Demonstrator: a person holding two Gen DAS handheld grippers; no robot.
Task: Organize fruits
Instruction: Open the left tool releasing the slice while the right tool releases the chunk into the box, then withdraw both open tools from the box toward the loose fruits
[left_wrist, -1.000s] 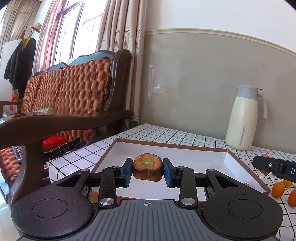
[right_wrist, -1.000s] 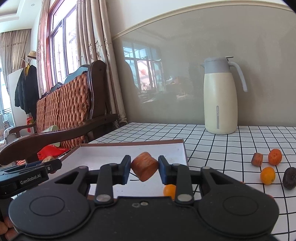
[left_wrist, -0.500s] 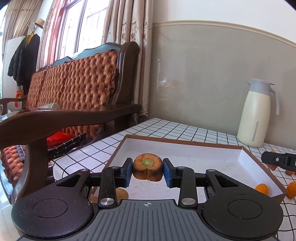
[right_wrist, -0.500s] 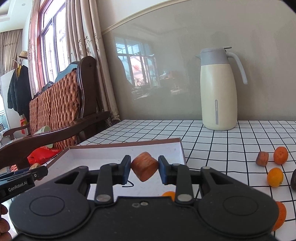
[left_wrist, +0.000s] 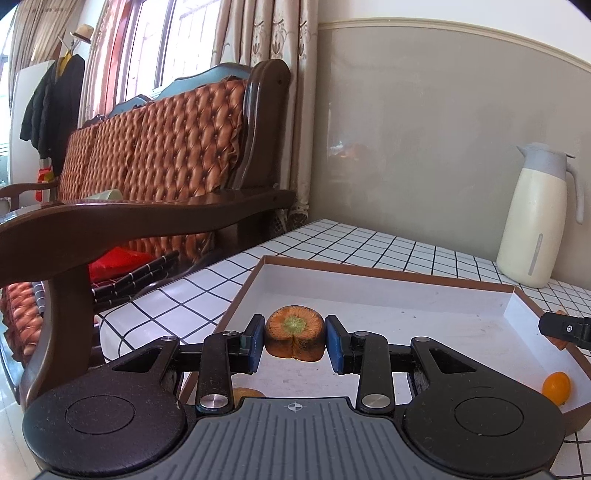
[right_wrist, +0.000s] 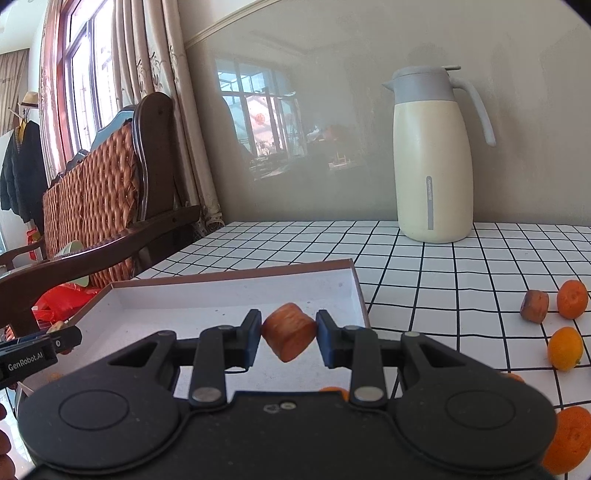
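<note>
My left gripper (left_wrist: 294, 344) is shut on a carrot top piece (left_wrist: 294, 330), orange with a green core, held over the near left part of a white, brown-rimmed tray (left_wrist: 388, 274). My right gripper (right_wrist: 289, 338) is shut on a tilted carrot chunk (right_wrist: 290, 334) above the same tray (right_wrist: 236, 276), near its right wall. A small orange fruit (left_wrist: 556, 387) lies in the tray's right corner. Each gripper's tip shows in the other's view: the right gripper (left_wrist: 565, 328) and the left gripper (right_wrist: 37, 354).
On the checked tablecloth right of the tray lie a carrot chunk (right_wrist: 534, 305), two oranges (right_wrist: 572, 299) and a kumquat (right_wrist: 565, 348). A cream thermos jug (right_wrist: 432, 158) stands by the wall. A wooden armchair (left_wrist: 147, 218) borders the table's left edge.
Both grippers have moved in over the tray and a little lower, each keeping its carrot piece. The tray looks nearer and larger in both views.
</note>
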